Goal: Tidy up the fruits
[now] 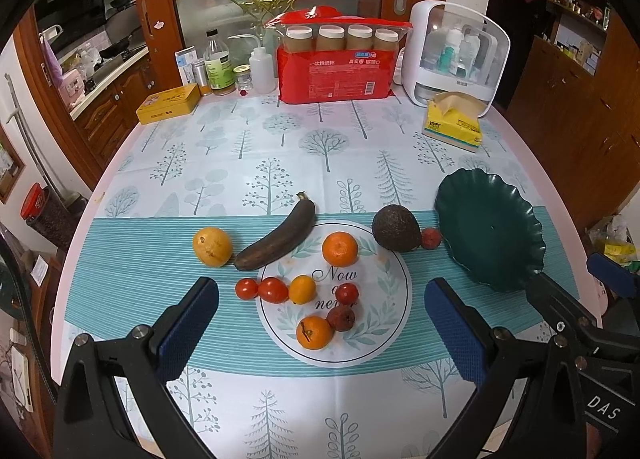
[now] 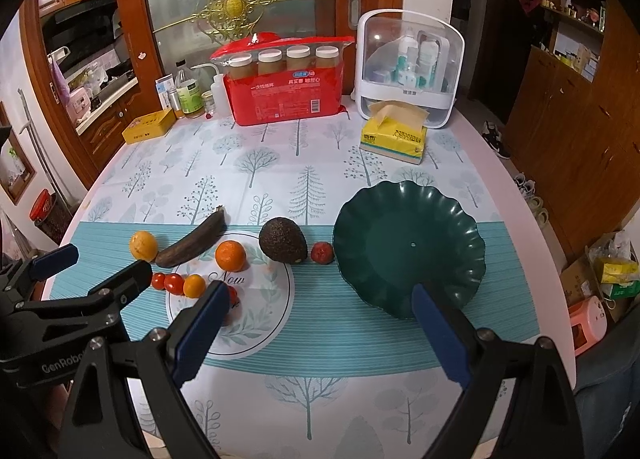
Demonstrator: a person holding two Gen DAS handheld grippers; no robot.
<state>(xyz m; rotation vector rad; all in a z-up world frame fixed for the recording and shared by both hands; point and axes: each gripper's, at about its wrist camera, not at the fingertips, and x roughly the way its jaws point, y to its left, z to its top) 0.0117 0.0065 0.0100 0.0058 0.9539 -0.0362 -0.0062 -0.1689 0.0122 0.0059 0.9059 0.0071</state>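
Observation:
Fruit lies on the tablecloth: a yellow orange (image 1: pixel 212 247), a dark banana (image 1: pixel 276 237), a mandarin (image 1: pixel 340 249), an avocado (image 1: pixel 396 227), a small red fruit (image 1: pixel 431 238), cherry tomatoes (image 1: pixel 262 289) and a second mandarin (image 1: pixel 314 332). An empty dark green scalloped plate (image 1: pixel 490 227) stands at the right. My left gripper (image 1: pixel 320 311) is open above the small fruits. My right gripper (image 2: pixel 320 315) is open in front of the plate (image 2: pixel 408 247), left of its near rim. The left gripper also shows in the right wrist view (image 2: pixel 88 271).
At the table's back stand a yellow tin (image 1: pixel 168 104), bottles (image 1: pixel 219 67), a red package with jars (image 1: pixel 336 63), a white cosmetics case (image 1: pixel 456 55) and a yellow tissue pack (image 1: pixel 454 121). Wooden cabinets flank the table.

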